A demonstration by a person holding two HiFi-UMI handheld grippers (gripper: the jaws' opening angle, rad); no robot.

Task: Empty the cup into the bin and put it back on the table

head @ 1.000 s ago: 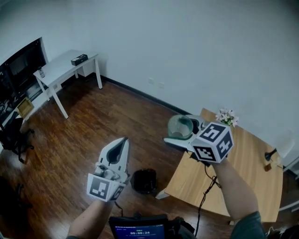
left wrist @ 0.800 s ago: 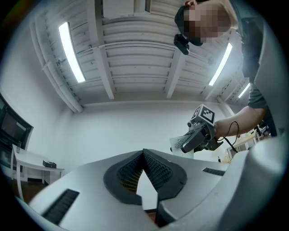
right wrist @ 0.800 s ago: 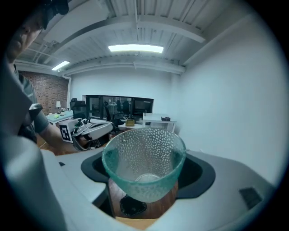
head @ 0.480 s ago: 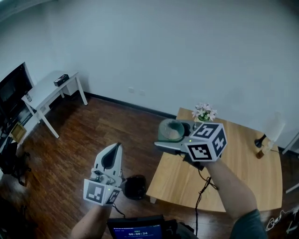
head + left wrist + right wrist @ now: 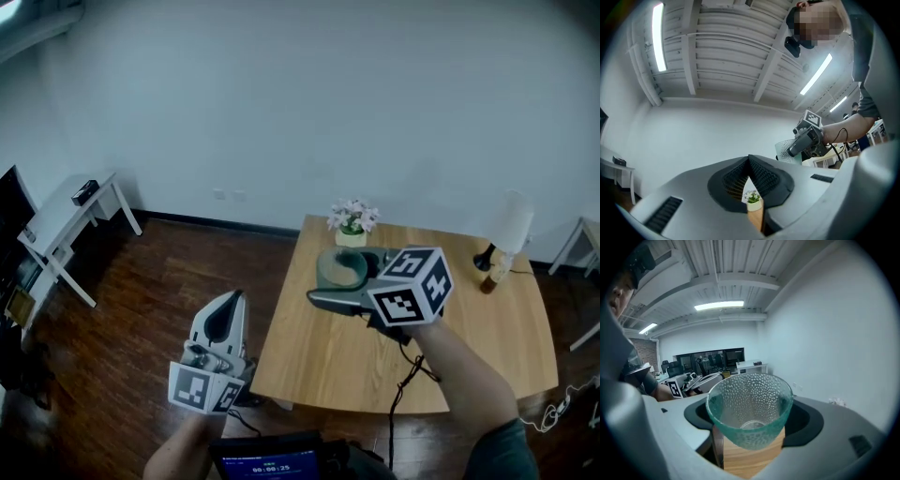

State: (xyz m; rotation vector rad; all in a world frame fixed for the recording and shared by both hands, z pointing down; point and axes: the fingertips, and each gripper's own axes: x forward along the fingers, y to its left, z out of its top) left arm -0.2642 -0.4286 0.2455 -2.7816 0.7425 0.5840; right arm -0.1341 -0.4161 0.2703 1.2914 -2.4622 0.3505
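A teal dimpled glass cup (image 5: 339, 266) sits upright between the jaws of my right gripper (image 5: 351, 279), which is shut on it and holds it above the wooden table (image 5: 469, 347), near the far left corner. In the right gripper view the cup (image 5: 750, 406) looks empty, held in the right gripper (image 5: 750, 430) with the tabletop (image 5: 750, 460) below. My left gripper (image 5: 225, 315) is shut on nothing and hangs over the floor just left of the table's edge. The left gripper view shows its own tips (image 5: 749, 161) meeting, with the cup (image 5: 784, 151) off to the right. The bin is not in sight.
A small pot of flowers (image 5: 352, 223) stands at the table's far edge, just behind the cup. A white lamp (image 5: 509, 225) and a brown bottle (image 5: 490, 272) are at the far right corner. A white desk (image 5: 70, 220) stands by the wall at left.
Both grippers have swung to the right, away from the floor and the dark bin. The cup has gone from beside the table's corner to above the tabletop. The bin has dropped out of view.
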